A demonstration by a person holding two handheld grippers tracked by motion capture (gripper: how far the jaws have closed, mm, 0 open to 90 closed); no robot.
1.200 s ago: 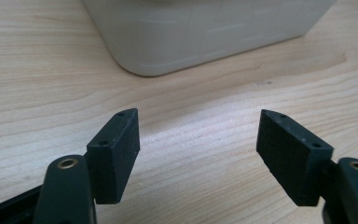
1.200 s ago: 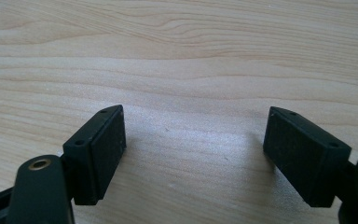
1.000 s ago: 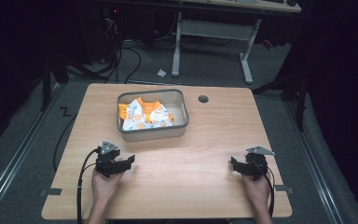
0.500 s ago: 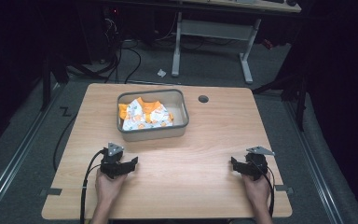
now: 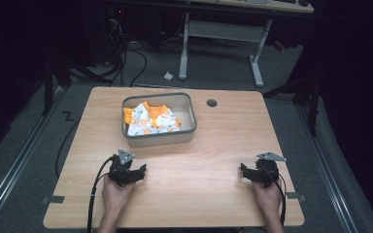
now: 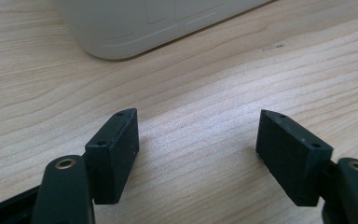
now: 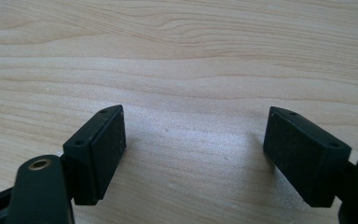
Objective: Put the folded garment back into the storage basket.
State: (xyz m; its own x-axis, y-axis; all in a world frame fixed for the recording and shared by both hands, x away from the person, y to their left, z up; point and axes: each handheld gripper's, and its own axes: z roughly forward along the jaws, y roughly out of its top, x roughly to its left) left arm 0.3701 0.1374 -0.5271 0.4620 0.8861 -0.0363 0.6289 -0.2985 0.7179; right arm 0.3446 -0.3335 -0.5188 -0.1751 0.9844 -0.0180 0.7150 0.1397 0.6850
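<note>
In the left gripper view, the left gripper point(image 6: 198, 140) had its two black jaws rising from the bottom corners of the frame, standing wide apart with only bare wood between them. One pad point(image 6: 114, 154) stood at lower left, the other at lower right, each with small screw holes along its top edge. The pale wooden table point(image 6: 205, 88) ran across the frame. At the upper left, the rounded grey-white wall of a tub point(image 6: 154, 21) rested on the table, well apart from the jaws.
</note>
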